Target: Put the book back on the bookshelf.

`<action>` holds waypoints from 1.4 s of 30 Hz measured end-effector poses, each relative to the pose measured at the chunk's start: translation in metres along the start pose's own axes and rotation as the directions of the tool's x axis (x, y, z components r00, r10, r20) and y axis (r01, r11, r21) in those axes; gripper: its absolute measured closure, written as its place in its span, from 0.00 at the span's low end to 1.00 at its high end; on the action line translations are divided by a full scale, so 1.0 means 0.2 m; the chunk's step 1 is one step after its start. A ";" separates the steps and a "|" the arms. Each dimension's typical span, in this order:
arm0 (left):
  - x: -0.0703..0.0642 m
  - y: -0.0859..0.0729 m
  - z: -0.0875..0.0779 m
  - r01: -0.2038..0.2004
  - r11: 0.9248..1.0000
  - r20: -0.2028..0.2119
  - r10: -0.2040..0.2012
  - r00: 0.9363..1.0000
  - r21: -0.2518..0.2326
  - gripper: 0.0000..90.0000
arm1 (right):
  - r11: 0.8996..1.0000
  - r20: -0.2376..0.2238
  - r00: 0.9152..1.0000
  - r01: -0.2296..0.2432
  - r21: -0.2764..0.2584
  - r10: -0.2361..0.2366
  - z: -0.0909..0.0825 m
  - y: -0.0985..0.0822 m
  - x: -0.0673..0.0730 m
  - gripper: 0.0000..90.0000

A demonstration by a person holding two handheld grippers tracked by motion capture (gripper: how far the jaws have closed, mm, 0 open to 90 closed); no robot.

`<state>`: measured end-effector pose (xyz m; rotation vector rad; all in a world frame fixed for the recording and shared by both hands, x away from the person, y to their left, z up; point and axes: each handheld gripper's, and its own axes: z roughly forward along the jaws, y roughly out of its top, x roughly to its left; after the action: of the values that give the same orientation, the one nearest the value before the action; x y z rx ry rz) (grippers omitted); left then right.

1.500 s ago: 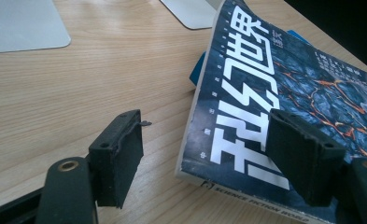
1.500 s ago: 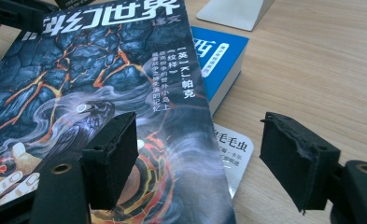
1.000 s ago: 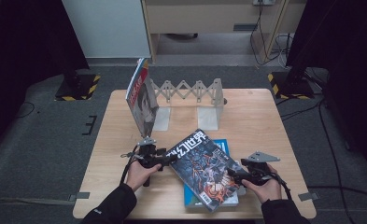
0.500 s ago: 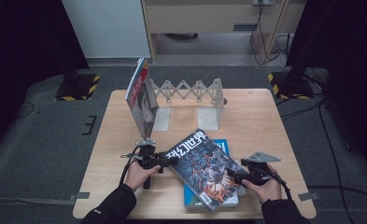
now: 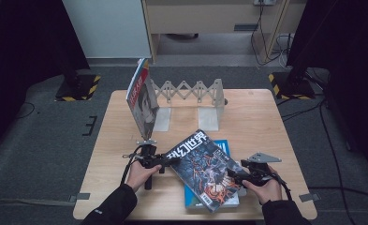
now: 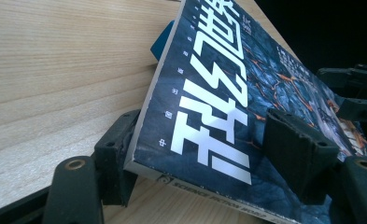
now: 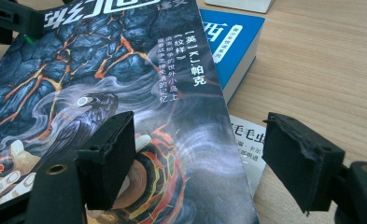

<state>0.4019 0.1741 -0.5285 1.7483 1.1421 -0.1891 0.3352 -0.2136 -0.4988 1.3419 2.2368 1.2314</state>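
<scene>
A dark magazine point(image 5: 205, 171) lies askew near the table's point(image 5: 266, 122) front edge, on top of a blue book point(image 5: 221, 146) whose corner sticks out beyond it. The left gripper point(image 5: 165, 161) is at the magazine's left corner; in the left gripper view its jaws have just been closing a little, one pad point(image 6: 118, 156) against the magazine's edge from below and the other over the cover, the corner between them, though a firm pinch cannot be told. The right gripper point(image 5: 235, 177) sits at the magazine's right edge; in the right gripper view its jaws stand fairly wide, one pad point(image 7: 109, 158) over the cover and the other out past the edge above the table, apart from the paper. That view also brings out a white sheet point(image 7: 249, 144) under the magazine. Behind, the high view gives bare table up to a folding rack point(image 5: 191, 91) with one magazine standing point(image 5: 142, 101) at its left end.
</scene>
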 end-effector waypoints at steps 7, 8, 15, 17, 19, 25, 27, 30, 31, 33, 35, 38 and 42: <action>-0.04 0.03 -0.06 -0.019 1.000 -0.016 0.018 1.000 -0.016 0.45 | 1.000 0.000 1.000 -0.001 -0.006 0.001 0.01 0.00 0.00 0.29; -0.04 0.04 -0.07 -0.021 1.000 -0.016 0.021 1.000 -0.016 0.47 | 1.000 0.000 1.000 -0.007 -0.010 0.007 0.01 0.00 0.00 0.29; -0.05 0.03 -0.10 -0.012 0.999 0.008 0.012 1.000 0.035 0.51 | 1.000 -0.003 1.000 -0.008 -0.023 0.008 0.01 -0.01 0.00 0.29; -0.05 0.02 -0.10 -0.008 0.999 0.005 0.008 1.000 0.040 0.50 | 1.000 -0.005 1.000 -0.009 -0.025 0.009 0.01 -0.01 0.00 0.29; -0.05 0.02 -0.09 -0.010 0.998 0.001 0.010 1.000 0.055 0.49 | 1.000 -0.007 1.000 -0.010 -0.026 0.010 0.02 -0.01 0.00 0.29; -0.05 0.03 -0.03 -0.037 0.997 -0.006 0.038 0.999 0.068 0.39 | 1.000 -0.007 1.000 -0.002 -0.025 0.002 0.02 -0.01 0.00 0.29; -0.05 0.02 -0.01 -0.047 0.997 0.004 0.047 0.999 0.064 0.35 | 1.000 -0.006 1.000 -0.001 -0.025 0.001 0.02 -0.01 0.00 0.29; -0.05 0.02 -0.02 -0.046 0.997 0.004 0.046 0.999 0.054 0.37 | 1.000 -0.011 1.000 -0.008 -0.025 0.008 0.02 -0.01 0.00 0.29; -0.05 0.03 -0.02 -0.047 0.998 -0.002 0.047 0.999 0.052 0.40 | 1.000 -0.010 1.000 -0.007 -0.026 0.007 0.02 -0.01 0.00 0.29; -0.07 0.04 -0.04 -0.042 0.997 -0.008 0.043 0.999 0.057 0.44 | 1.000 -0.007 1.000 -0.001 -0.028 0.000 0.02 -0.01 0.00 0.29; -0.09 0.05 -0.07 -0.040 0.998 -0.011 0.041 0.999 0.055 0.49 | 1.000 -0.003 1.000 0.000 -0.029 0.000 0.02 -0.01 0.00 0.29; -0.11 0.05 -0.12 -0.030 0.998 0.006 0.029 1.000 0.058 0.56 | 0.999 -0.006 1.000 -0.008 -0.031 0.008 0.02 -0.01 0.00 0.29; -0.13 0.02 -0.14 -0.019 0.994 0.006 0.018 1.000 0.104 0.55 | 0.999 -0.003 1.000 -0.001 -0.032 0.001 0.02 -0.01 0.00 0.29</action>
<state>0.3797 0.1804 -0.4968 1.8482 1.1297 -0.2455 0.3360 -0.2131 -0.5028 1.3305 2.2095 1.2652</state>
